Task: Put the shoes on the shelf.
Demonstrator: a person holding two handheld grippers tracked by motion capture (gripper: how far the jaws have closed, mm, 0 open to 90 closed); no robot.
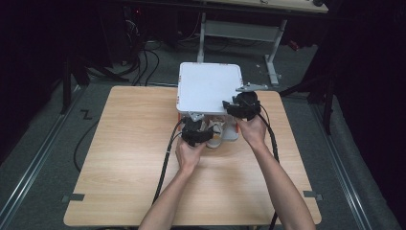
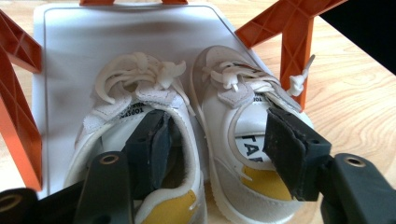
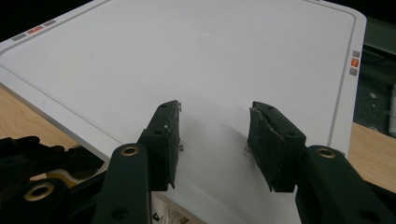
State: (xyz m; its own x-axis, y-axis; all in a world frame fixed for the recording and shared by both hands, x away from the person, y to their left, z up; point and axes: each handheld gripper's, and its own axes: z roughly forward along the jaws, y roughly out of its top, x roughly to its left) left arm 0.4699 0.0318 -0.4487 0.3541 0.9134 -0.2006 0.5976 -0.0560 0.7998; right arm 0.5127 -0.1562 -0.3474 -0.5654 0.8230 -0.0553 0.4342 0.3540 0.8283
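The left gripper (image 2: 219,149) is open, one jaw inside the left shoe (image 2: 140,140) and the other inside the right shoe (image 2: 243,121). Both little white shoes sit side by side on the low white shelf (image 2: 60,56), near the front edge, between the orange legs (image 2: 299,42). If the gripper pulls back crooked, a jaw may catch a heel and drag a shoe off onto the table (image 1: 134,158). Farther back, the right gripper (image 3: 215,140) is open too, holding nothing, just above the top white shelf (image 3: 210,56). If it pushes down, the rack may tip.
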